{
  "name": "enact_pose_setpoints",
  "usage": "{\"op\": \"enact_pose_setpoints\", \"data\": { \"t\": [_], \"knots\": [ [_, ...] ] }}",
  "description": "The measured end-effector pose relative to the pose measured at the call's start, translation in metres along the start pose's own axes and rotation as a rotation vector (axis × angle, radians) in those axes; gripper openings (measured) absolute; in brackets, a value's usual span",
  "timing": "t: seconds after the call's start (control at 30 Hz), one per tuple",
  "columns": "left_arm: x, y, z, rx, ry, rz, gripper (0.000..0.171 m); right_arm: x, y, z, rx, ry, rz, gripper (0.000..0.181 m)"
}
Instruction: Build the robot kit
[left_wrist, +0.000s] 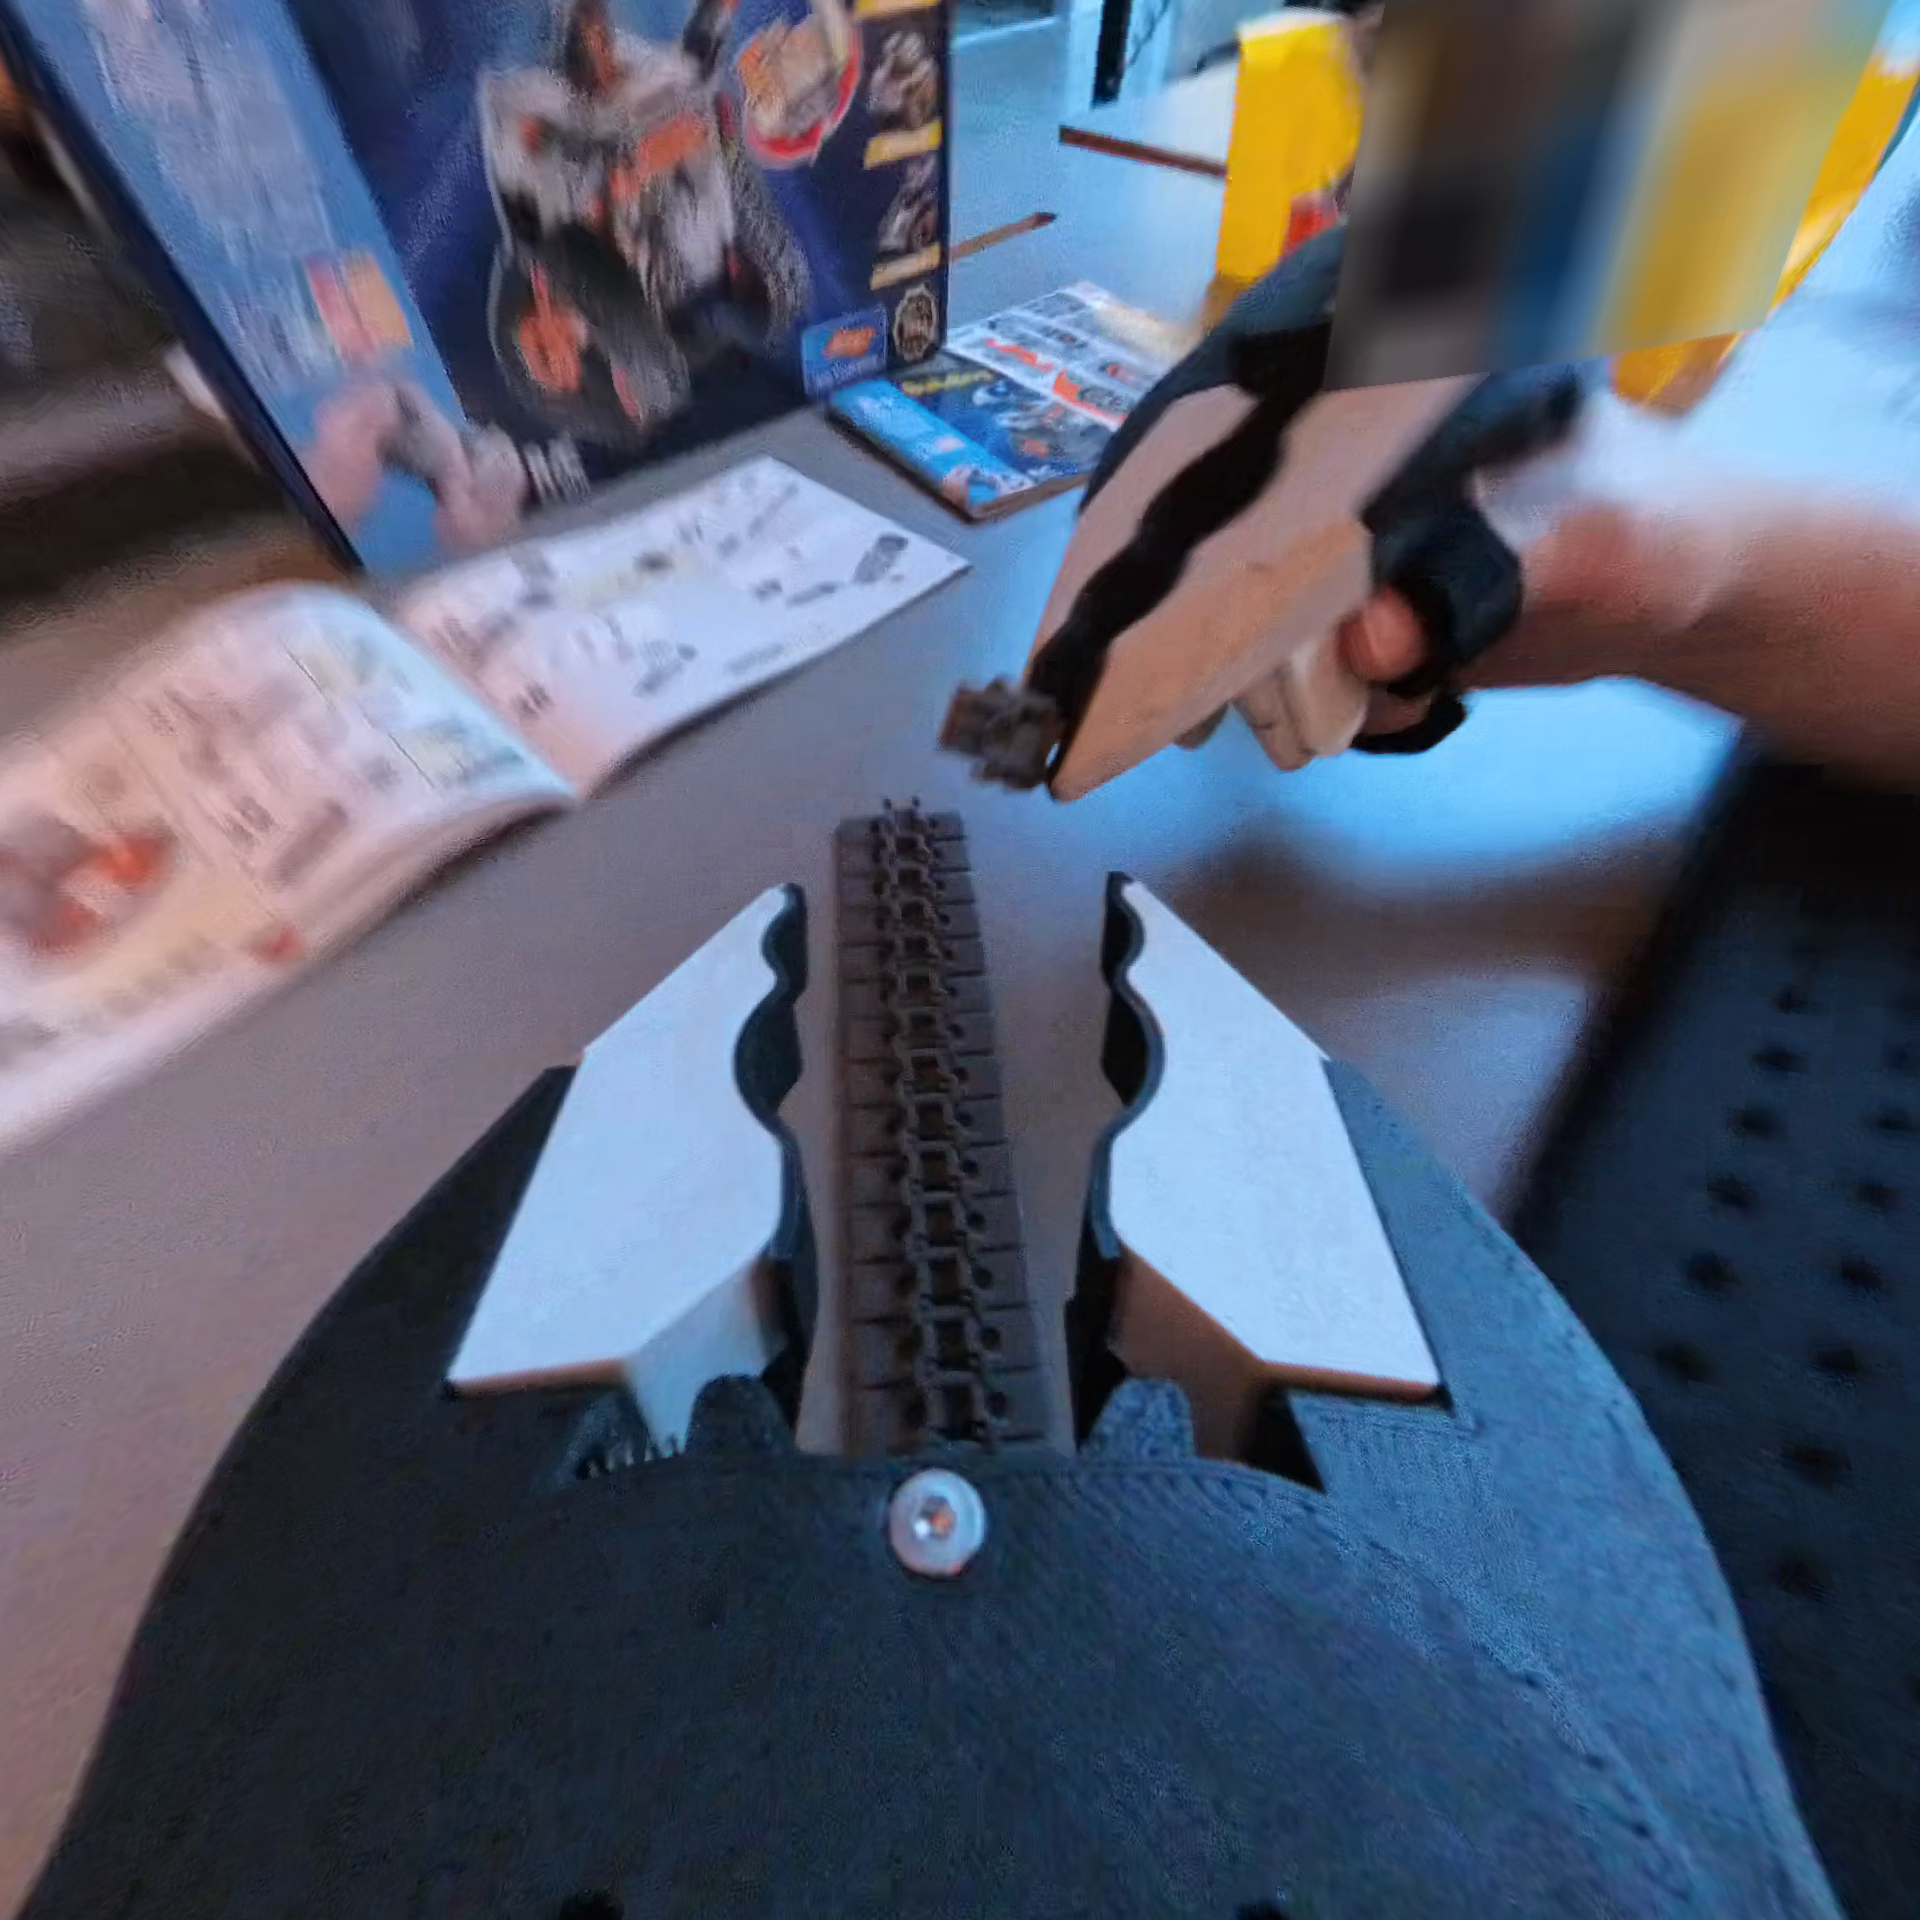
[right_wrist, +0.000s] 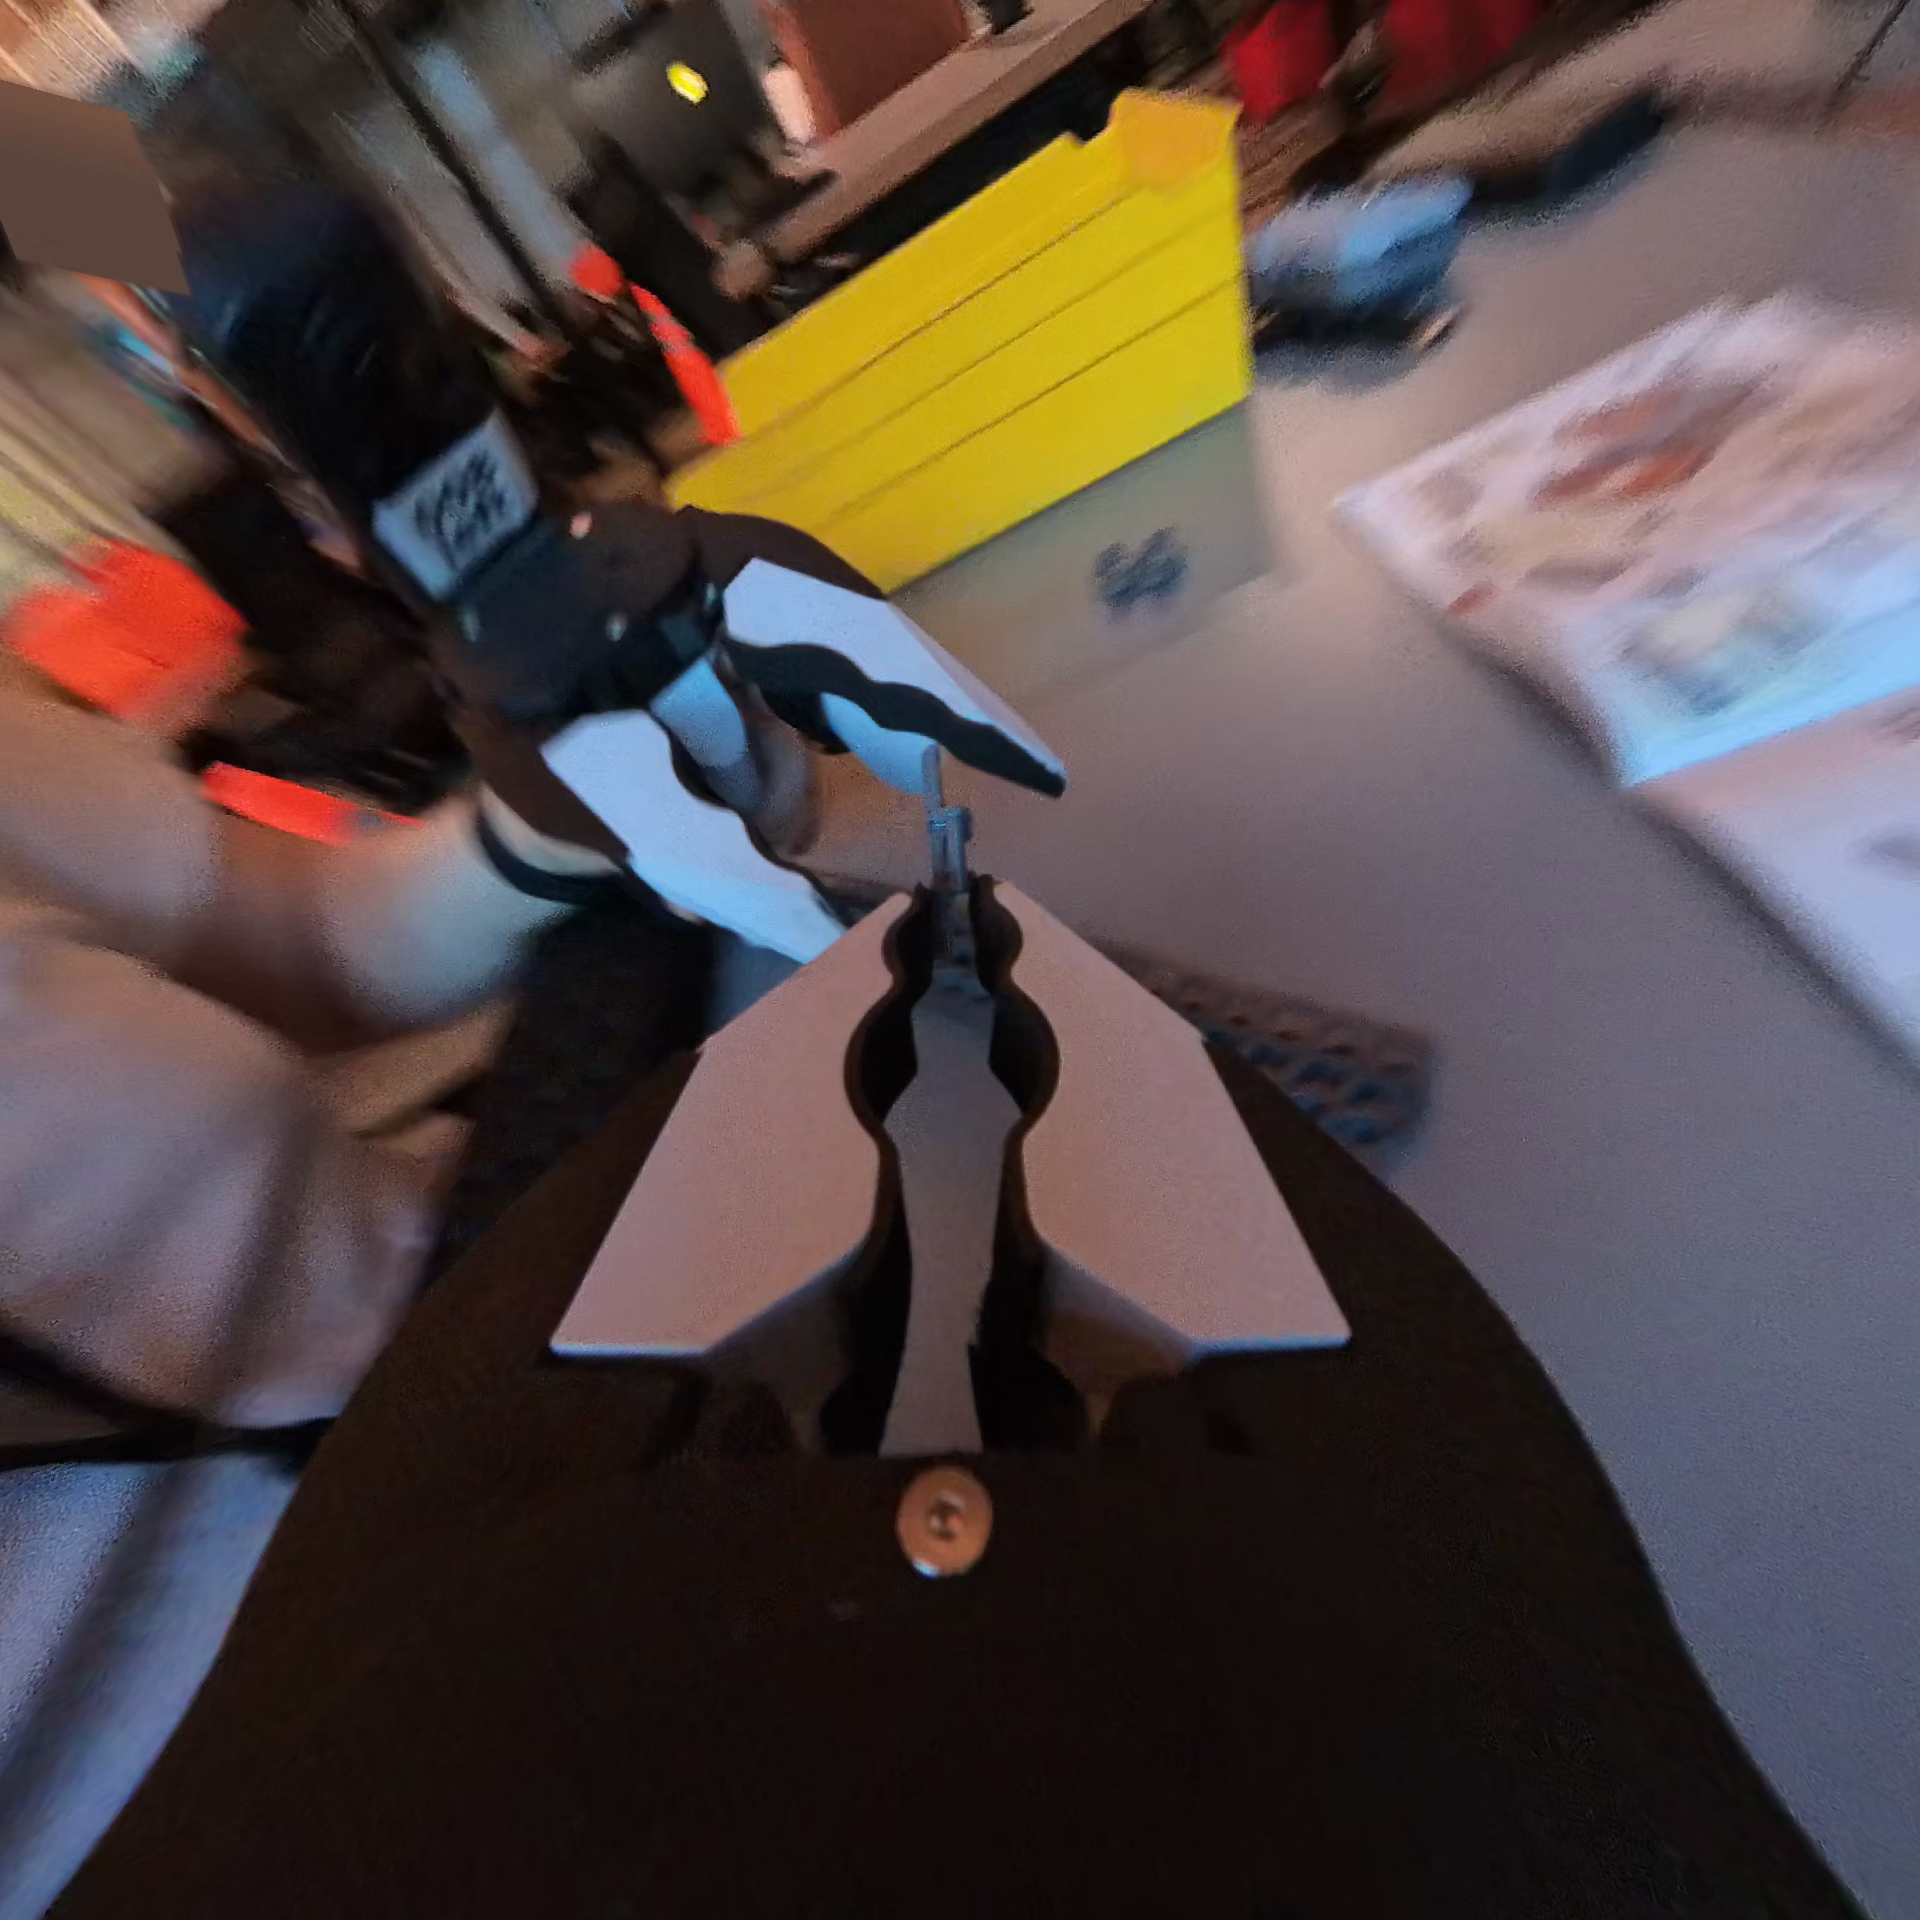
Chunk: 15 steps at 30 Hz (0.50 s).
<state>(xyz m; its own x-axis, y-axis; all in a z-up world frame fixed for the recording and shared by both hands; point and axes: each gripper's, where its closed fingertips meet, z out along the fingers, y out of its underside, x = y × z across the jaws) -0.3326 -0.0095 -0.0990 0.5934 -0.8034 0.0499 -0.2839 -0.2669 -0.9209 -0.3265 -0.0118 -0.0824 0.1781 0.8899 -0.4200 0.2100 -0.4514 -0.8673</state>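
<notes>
Track strip (left_wrist: 920, 1132) between spread left hand-held gripper (left_wrist: 951, 904); right hand-held gripper (right_wrist: 948, 896) pinching a (blurred) link (left_wrist: 1000, 732).

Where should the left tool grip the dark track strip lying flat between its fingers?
Across the narrow width of the track strip, from above. It lies flat, lengthwise in the open left tool, so both long edges already face the fingers.

I see a dark brown tread strip (left_wrist: 925, 1122) with a repeating link pattern. My gripper fingers (left_wrist: 665, 1132) are white, edged black. The storage bin (right_wrist: 997, 353) is yellow.
</notes>
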Motion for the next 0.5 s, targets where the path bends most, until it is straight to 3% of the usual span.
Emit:
{"op": "enact_pose_setpoints", "data": {
  "t": [0.07, 0.13, 0.2, 0.33, 0.47, 0.5],
  "knots": [
    [0.000, -0.004, -0.006, 0.034, 0.175, -0.321, 0.057, 0.012, -0.011, -0.009, 0.005, 0.212, -0.282, 0.005],
    [0.002, -0.021, -0.017, 0.149, 0.373, -0.610, 0.056, 0.016, -0.021, -0.017, -0.007, 0.409, -0.603, 0.005],
    [0.001, -0.035, -0.025, 0.233, 0.487, -0.778, 0.055, 0.018, -0.025, -0.019, -0.076, 0.580, -0.877, 0.006],
    [0.000, -0.034, -0.017, 0.228, 0.496, -0.904, 0.040, 0.014, -0.026, -0.010, -0.159, 0.754, -1.215, 0.005],
    [-0.005, -0.035, -0.014, 0.259, 0.512, -0.989, 0.022, 0.007, -0.023, -0.002, -0.187, 0.764, -1.358, 0.006],
    [-0.006, -0.035, -0.015, 0.259, 0.518, -0.984, 0.004, 0.006, -0.023, -0.001, -0.189, 0.769, -1.374, 0.006]
  ]
}}
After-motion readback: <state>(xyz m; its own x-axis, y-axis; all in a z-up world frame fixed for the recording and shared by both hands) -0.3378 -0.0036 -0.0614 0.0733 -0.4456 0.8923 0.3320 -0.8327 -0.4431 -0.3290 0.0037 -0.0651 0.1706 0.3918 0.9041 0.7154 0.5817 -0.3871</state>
